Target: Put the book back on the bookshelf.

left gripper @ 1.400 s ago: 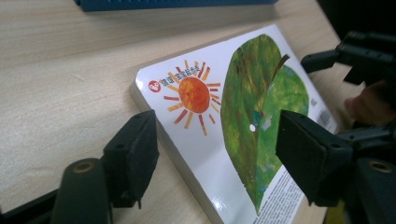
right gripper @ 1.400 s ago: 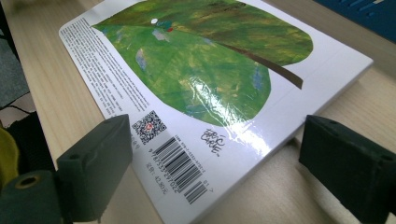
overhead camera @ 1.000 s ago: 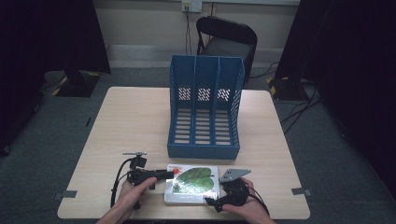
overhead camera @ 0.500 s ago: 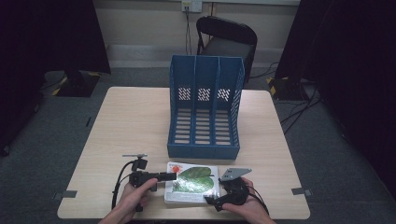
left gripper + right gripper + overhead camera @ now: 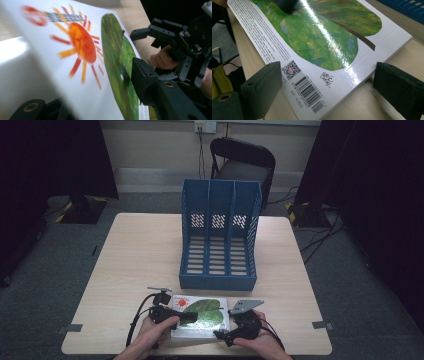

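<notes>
Gripping the book (image 5: pixel 200 319) cover, left tongs (image 5: pixel 187 316) have one jaw on top, one underneath. Right tongs (image 5: pixel 223 336) gape wide at the book's near right corner, holding nothing. Book lies flat at the bench (image 5: pixel 135 255) front edge, before the blue file rack (image 5: pixel 220 237).

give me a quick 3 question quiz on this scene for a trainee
1. True or false: the book stands upright in the blue rack.
2. What is printed on the book's cover near the right gripper? A) a barcode B) a clock face C) a road map
3. Fill in: the left gripper grips the book's ____.

Key:
1. False. It lies on the table, in front of the rack.
2. A. A QR code sits beside it.
3. Cover, lifted clear of the pages in the left gripper view; the right gripper's jaws stand open around a corner.
</notes>
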Demonstrator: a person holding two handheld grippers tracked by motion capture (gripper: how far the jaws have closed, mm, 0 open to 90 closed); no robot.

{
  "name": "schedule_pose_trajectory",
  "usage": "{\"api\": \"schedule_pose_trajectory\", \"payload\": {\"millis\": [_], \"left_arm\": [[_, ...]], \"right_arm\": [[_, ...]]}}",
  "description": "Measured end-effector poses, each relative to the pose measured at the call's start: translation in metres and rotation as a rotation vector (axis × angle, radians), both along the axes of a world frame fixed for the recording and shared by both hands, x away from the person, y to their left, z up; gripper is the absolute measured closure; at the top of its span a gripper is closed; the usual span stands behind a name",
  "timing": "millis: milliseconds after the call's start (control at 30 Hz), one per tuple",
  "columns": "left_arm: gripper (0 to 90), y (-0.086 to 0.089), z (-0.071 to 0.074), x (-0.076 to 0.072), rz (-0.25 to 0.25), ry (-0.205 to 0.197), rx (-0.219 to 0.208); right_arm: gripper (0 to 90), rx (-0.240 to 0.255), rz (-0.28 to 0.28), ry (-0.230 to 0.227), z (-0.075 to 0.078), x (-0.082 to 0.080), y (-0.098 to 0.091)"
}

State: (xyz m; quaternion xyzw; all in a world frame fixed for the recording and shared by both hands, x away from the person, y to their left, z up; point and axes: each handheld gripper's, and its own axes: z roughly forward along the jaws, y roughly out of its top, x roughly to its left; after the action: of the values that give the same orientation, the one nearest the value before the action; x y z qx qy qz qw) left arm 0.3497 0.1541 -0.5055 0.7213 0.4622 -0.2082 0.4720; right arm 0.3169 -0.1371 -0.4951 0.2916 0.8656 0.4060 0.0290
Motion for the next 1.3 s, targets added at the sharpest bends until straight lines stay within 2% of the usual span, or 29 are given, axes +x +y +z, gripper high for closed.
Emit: {"api": "schedule_pose_trajectory", "payload": {"millis": [233,400,467,500,567,667,800,900,1000,1033,1100,1167,1300], "left_arm": [[60.1,-0.002,-0.001,0.001,-0.036,-0.008,-0.013],[61.2,-0.004,0.0,0.002,-0.05,-0.013,0.001],[70.0,-0.004,0.0,0.003,-0.07,-0.027,-0.015],[71.5,-0.005,0.001,0.003,-0.077,-0.034,-0.008],[71.5,-0.006,0.004,0.002,-0.089,-0.066,0.014],[71.7,-0.007,0.006,0.002,-0.099,-0.086,0.025],[71.6,-0.01,0.012,0.0,-0.127,-0.166,0.072],[71.5,-0.011,0.014,-0.002,-0.132,-0.187,0.083],[71.5,-0.012,0.017,-0.004,-0.149,-0.232,0.092],[71.6,-0.014,0.022,-0.007,-0.165,-0.278,0.105],[71.6,-0.016,0.026,-0.01,-0.182,-0.325,0.112],[71.6,-0.018,0.031,-0.014,-0.204,-0.392,0.134],[71.8,-0.02,0.035,-0.019,-0.226,-0.459,0.132]], "right_arm": [[8.4,0.008,0.016,-0.016,0.001,-0.001,0.002],[8.5,0.009,0.017,-0.026,0.002,0.0,0.003],[8.7,-0.003,0.022,-0.039,0.002,-0.001,0.004],[10.0,-0.004,0.026,-0.035,0.002,-0.001,0.003],[11.6,-0.004,0.029,-0.03,0.003,0.0,0.002],[15.0,0.002,0.042,-0.008,0.003,0.001,-0.003],[15.0,0.003,0.028,-0.027,0.007,-0.001,-0.009],[16.1,0.019,0.008,-0.036,0.011,0.002,-0.016],[17.2,0.036,-0.024,-0.034,0.013,0.007,-0.022],[17.3,0.042,-0.032,-0.035,0.014,0.008,-0.024],[17.8,0.061,-0.047,-0.03,0.015,0.012,-0.027],[18.1,0.08,-0.057,-0.03,0.017,0.015,-0.028],[18.5,0.126,-0.078,-0.011,0.019,0.019,-0.032]]}}
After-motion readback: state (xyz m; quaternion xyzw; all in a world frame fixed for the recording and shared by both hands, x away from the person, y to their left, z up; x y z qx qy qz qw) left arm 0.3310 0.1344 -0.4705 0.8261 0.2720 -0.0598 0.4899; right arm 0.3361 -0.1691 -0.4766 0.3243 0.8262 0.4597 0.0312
